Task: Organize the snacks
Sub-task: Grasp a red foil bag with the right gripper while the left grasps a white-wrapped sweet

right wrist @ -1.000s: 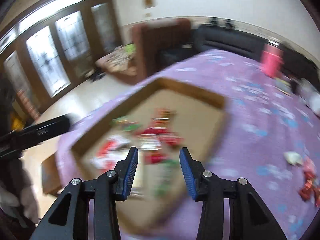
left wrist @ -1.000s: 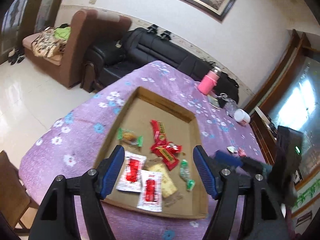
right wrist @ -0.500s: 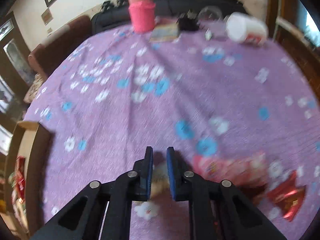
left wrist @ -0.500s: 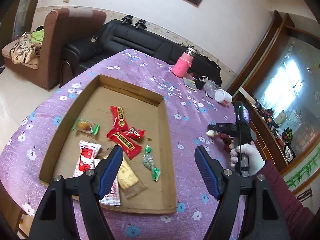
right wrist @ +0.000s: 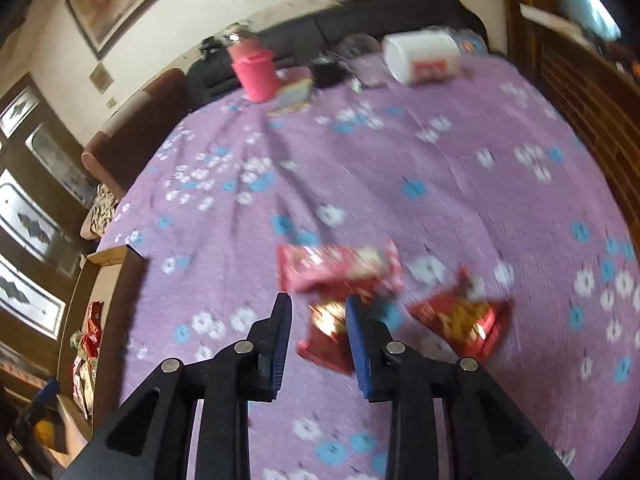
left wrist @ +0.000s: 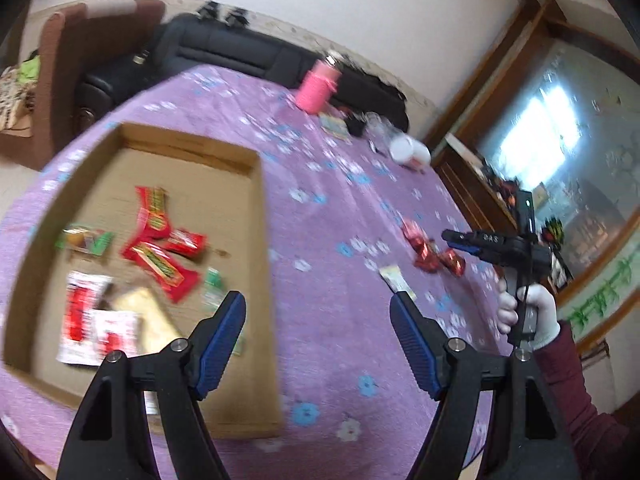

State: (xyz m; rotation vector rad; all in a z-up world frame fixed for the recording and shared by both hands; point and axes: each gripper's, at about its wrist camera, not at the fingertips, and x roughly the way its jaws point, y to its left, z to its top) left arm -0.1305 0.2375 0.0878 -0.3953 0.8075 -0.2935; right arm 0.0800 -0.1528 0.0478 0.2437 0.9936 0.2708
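Observation:
A cardboard tray (left wrist: 262,216) on the purple flowered cloth holds several snack packets, red, white and green. My left gripper (left wrist: 316,312) hovers open over the tray's right wall and the cloth, with nothing between its fingers. A cream packet (left wrist: 394,278) and red packets (left wrist: 428,252) lie on the cloth to the right. There a gloved hand holds my right gripper (left wrist: 452,236) (right wrist: 318,304) just above them. Its jaws are opening, narrowly parted. A small dark red packet (right wrist: 326,336) lies on the cloth between them, unpressed. Beside it lie a pink-red packet (right wrist: 340,266) and another red packet (right wrist: 460,320).
At the table's far side stand a pink bottle (left wrist: 316,88) (right wrist: 256,72) and a white jar (left wrist: 410,150) (right wrist: 420,56) on its side, with small clutter between. A black sofa (left wrist: 224,52) lies beyond. A wooden cabinet (left wrist: 472,184) borders the right edge.
My left gripper has drifted from above the tray's snacks towards its right wall. My right gripper swung from over the tray to the red packets, closed tight on the way, then parted slightly.

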